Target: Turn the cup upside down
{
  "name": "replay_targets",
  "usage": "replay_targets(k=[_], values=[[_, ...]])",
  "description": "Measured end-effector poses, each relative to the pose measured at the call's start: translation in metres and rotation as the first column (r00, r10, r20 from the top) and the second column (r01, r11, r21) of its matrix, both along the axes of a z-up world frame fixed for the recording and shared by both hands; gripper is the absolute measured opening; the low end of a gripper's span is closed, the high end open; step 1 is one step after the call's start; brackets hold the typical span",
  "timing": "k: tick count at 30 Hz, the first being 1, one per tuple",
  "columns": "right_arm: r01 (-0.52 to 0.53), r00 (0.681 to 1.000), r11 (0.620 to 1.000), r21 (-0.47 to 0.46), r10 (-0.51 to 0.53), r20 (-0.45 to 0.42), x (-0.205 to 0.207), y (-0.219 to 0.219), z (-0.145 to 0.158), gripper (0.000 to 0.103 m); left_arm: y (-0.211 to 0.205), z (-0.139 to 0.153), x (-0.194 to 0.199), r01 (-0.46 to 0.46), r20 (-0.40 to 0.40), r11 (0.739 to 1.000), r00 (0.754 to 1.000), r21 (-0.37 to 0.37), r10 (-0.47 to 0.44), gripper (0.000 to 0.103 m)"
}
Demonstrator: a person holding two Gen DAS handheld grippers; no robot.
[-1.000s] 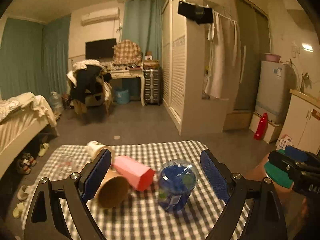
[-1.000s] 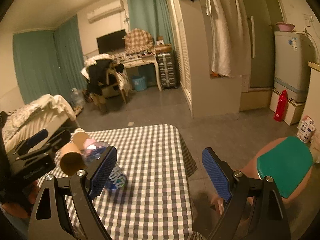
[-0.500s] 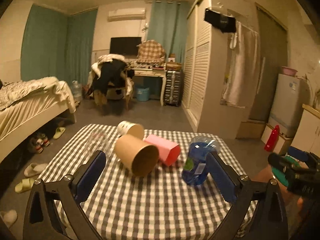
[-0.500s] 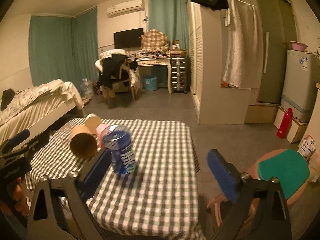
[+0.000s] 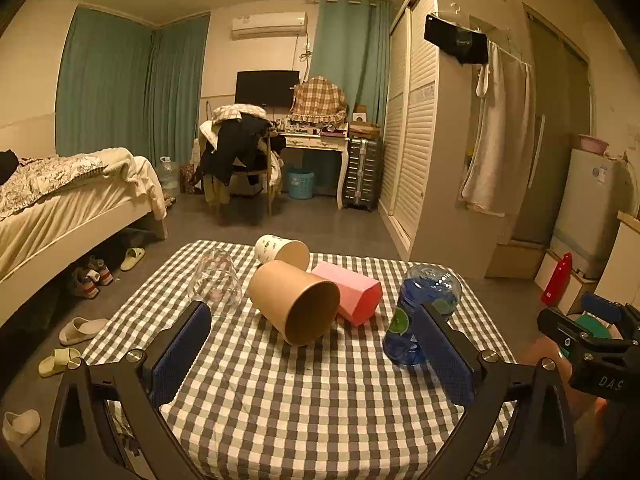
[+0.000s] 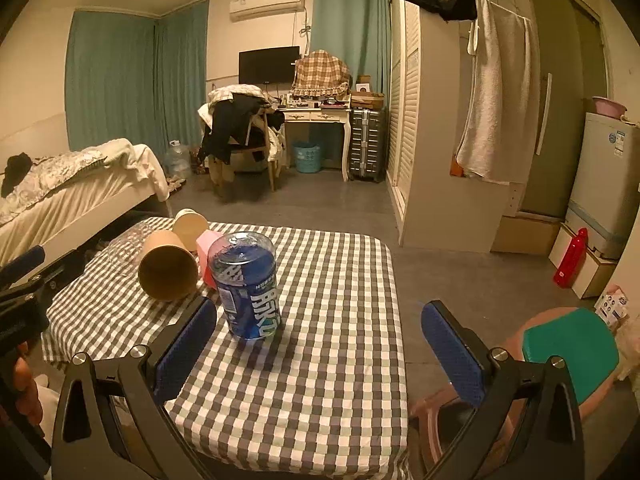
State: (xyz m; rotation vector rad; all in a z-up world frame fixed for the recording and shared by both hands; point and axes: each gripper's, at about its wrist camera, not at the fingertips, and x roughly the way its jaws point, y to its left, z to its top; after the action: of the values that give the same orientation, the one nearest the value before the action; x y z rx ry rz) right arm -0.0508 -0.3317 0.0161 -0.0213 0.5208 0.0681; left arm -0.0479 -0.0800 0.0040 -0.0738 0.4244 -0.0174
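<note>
Left wrist view: left gripper is hanging over the near edge of the checked table, jaws wide apart, holding nothing. The brown paper cup is lying on its side mid-table, mouth facing the camera, touching the pink box. A glass is sitting just left of it, a white cup behind, a blue bottle to the right. To do the step well, the person is likely needing to pinch the brown cup across its wall, clear of box and glass, then roll it rim-down.

Right wrist view: right gripper is also spread open and empty, near the bottle. The brown cup is lying left of the bottle; keeping this gripper back is avoiding knocks.
</note>
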Motion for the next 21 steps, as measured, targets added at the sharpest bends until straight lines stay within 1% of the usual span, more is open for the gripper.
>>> replay_targets(k=[9,21], values=[[0.012,1.0,1.0,0.006,-0.012,-0.009,-0.0003,-0.0051,-0.0022,0.103,-0.011,-0.0018,-0.0005,0.03,-0.001,0.999,1.0,0.017,-0.03,0.103],[0.01,1.0,1.0,0.0,-0.01,-0.014,0.0007,-0.0035,-0.0037,0.103,-0.012,-0.0004,-0.0015,0.006,0.007,0.999,1.0,0.035,-0.006,0.103]])
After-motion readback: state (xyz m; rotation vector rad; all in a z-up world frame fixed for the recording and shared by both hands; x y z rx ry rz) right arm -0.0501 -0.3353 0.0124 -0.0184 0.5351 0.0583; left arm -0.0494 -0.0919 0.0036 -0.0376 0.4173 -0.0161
